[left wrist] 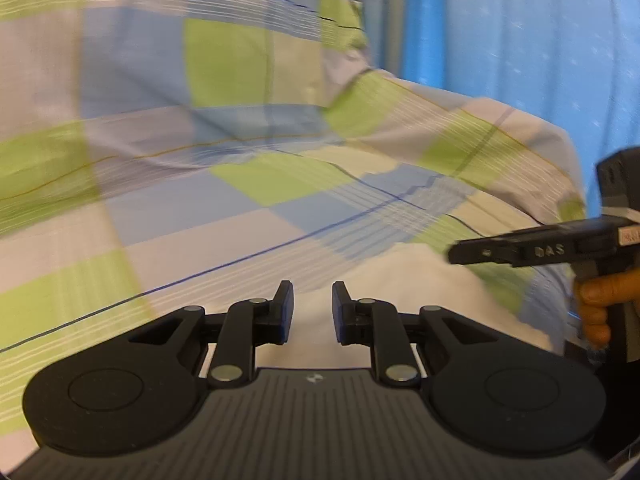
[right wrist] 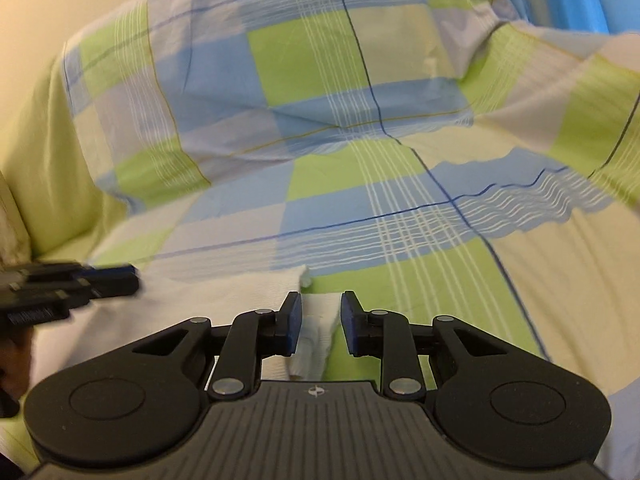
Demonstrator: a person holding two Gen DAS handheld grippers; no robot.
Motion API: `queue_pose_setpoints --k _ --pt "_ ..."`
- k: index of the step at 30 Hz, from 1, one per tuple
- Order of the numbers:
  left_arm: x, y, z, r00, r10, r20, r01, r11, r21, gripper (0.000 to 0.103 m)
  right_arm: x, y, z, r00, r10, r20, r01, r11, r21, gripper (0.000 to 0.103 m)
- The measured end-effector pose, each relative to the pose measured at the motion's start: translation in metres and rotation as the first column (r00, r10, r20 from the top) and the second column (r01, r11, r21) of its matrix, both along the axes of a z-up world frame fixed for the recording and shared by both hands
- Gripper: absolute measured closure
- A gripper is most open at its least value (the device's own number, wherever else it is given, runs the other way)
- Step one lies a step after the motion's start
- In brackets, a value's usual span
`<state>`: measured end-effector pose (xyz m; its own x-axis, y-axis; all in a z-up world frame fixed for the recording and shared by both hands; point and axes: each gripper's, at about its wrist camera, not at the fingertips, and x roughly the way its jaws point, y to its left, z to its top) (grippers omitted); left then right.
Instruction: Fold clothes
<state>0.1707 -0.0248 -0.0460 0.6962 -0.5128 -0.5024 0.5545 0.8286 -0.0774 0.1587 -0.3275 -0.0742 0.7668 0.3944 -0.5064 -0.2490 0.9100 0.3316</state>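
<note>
1. The left gripper (left wrist: 313, 312) has its jaws parted with a clear gap, nothing between them; it hovers over the white cloth (left wrist: 420, 280).
2. The right gripper (right wrist: 319, 322) also stands released, jaws apart. A folded edge of the white cloth (right wrist: 312, 340) lies in the gap below them; whether the pads touch it cannot be told.
3. The cloth lies on a checked sheet (right wrist: 320, 100) of green, blue and pale squares, which covers the bed and rises in rumpled folds behind.
4. In the left view the right gripper (left wrist: 454, 254) reaches in from the right edge over the cloth, with the person's hand (left wrist: 600, 304) on its handle.
5. In the right view the left gripper (right wrist: 134, 278) enters from the left edge, just above the cloth's far side.
6. A blue curtain (left wrist: 520, 40) hangs behind the bed.
</note>
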Motion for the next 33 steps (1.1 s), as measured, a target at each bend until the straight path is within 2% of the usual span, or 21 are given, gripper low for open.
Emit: queue_pose_setpoints --k 3,5,10,14,15,16,17,19,23,25,27,29,33 --pt "0.002 -0.018 -0.002 0.998 -0.057 -0.016 0.058 0.998 0.010 0.084 0.010 0.003 -0.002 0.998 0.050 -0.024 -0.049 0.997 0.051 0.075" --pt "0.003 -0.029 -0.006 0.996 -0.080 -0.024 0.081 0.996 0.028 0.084 0.016 0.007 -0.003 0.997 0.069 -0.039 -0.067 0.996 0.064 0.067" --pt "0.002 -0.044 -0.012 0.992 -0.122 -0.035 0.124 0.990 0.069 0.082 0.029 0.010 -0.007 0.995 0.077 -0.069 -0.070 0.993 0.095 0.068" --pt "0.003 -0.042 -0.014 0.992 -0.117 -0.039 0.120 0.991 0.062 0.080 0.034 0.006 -0.011 0.994 0.081 -0.075 -0.070 0.988 0.140 0.068" --pt "0.003 -0.041 -0.014 0.992 -0.116 -0.041 0.118 0.991 0.062 0.080 0.035 0.005 -0.011 0.993 0.087 -0.075 -0.075 0.987 0.145 0.070" --pt "0.004 -0.041 -0.014 0.992 -0.116 -0.043 0.119 0.991 0.062 0.079 0.035 0.007 -0.011 0.992 0.098 -0.075 -0.087 0.987 0.137 0.079" --pt "0.004 -0.041 -0.015 0.992 -0.116 -0.044 0.119 0.991 0.062 0.079 0.034 0.009 -0.010 0.991 0.108 -0.075 -0.098 0.987 0.126 0.096" --pt "0.003 -0.039 -0.014 0.993 -0.115 -0.041 0.117 0.992 0.054 0.079 0.030 0.015 -0.006 0.991 0.111 -0.069 -0.107 0.992 0.071 0.102" --pt "0.002 -0.033 -0.012 0.993 -0.114 -0.034 0.115 0.993 0.024 0.078 0.015 0.009 0.001 0.997 0.043 -0.059 -0.041 0.999 0.025 0.102" --pt "0.006 -0.033 -0.016 0.993 -0.104 -0.055 0.107 0.994 0.040 0.076 0.016 0.006 -0.005 0.996 0.026 -0.081 -0.024 0.999 0.021 0.102" --pt "0.009 -0.033 -0.017 0.993 -0.098 -0.069 0.101 0.994 0.032 0.075 0.022 0.001 -0.011 0.995 0.017 -0.093 -0.012 0.998 0.061 0.098" --pt "0.009 -0.032 -0.016 0.993 -0.094 -0.066 0.096 0.995 0.031 0.075 0.018 -0.003 -0.006 0.998 -0.010 -0.061 0.014 0.998 0.061 0.076" --pt "0.009 -0.024 -0.015 0.997 -0.056 -0.060 0.057 0.998 0.019 0.071 0.002 -0.004 0.010 0.998 -0.049 0.034 0.048 0.998 0.031 0.076"
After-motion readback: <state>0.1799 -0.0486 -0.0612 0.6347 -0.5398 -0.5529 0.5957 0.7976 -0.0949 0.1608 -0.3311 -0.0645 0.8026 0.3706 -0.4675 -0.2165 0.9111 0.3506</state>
